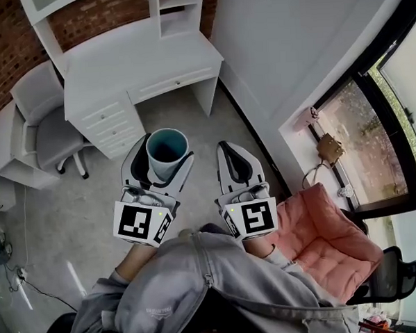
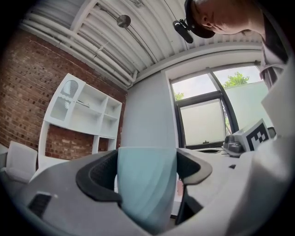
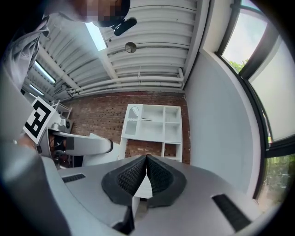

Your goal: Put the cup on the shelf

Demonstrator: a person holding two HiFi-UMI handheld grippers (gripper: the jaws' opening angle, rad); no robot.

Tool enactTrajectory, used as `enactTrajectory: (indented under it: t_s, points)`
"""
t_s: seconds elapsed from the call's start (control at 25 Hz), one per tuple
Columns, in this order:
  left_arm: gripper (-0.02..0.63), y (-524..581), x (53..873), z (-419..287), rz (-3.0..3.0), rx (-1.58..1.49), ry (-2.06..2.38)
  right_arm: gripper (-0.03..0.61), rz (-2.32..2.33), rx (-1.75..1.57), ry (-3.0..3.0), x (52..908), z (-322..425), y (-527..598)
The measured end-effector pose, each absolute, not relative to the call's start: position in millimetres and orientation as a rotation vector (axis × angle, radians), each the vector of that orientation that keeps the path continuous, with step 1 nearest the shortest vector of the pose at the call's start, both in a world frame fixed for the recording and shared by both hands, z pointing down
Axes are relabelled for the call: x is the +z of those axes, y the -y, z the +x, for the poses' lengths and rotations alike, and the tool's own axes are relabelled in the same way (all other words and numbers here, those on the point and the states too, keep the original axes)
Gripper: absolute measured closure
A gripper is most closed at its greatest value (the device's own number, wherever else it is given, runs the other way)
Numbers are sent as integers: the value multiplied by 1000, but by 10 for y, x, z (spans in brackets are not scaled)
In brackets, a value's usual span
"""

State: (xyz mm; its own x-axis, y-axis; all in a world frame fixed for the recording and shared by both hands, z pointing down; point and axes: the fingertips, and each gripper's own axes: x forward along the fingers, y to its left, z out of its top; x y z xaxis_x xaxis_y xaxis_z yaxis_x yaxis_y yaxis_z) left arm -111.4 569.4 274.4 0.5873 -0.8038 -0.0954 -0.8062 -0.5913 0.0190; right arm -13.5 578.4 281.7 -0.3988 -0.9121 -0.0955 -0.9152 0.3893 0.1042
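At the far left, a grey chair (image 1: 53, 135) stands on the floor beside a white bench (image 1: 143, 58) with drawers, set against a brick wall (image 2: 27, 92). White shelf compartments (image 1: 177, 11) rise from the far side of the bench. In the left gripper view they form an open white shelf unit (image 2: 87, 113), far ahead and to the left.

Nearer, left of centre, the person's left tool (image 1: 167, 148) is held level above the grey floor (image 1: 58, 226). Its jaws stand wide and clamp a teal cup (image 1: 167, 157) between their dark pads. The cup is upright, with its open mouth facing up. In the left gripper view the cup (image 2: 146, 184) fills the gap between the left tool's (image 2: 146, 173) jaws, a pad on each side of its wall. The cup is off the shelf and well short of it.

Just to the right, the right tool (image 1: 237, 164) is also held level. In the right gripper view the right tool's (image 3: 146, 166) ribbed pads meet, with nothing between them, and the shelf unit (image 3: 154, 124) shows beyond.

At the near right is a pink cushioned seat (image 1: 323, 240). A dark-framed window (image 1: 393, 118) lies at the far right.
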Motion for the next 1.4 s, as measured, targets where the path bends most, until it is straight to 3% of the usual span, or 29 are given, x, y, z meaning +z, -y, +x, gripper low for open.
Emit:
enactTrajectory:
  t_s: [0.48, 1.4]
  points:
    - [230, -4986, 2824, -1127, -2816, 239, -1362, 551, -1740, 228, -2595, 2942, -115, -5125]
    - [230, -2560, 2856, -579, -2744, 324, -1499, 551, -1568, 212, -2723, 3084, 518, -2554]
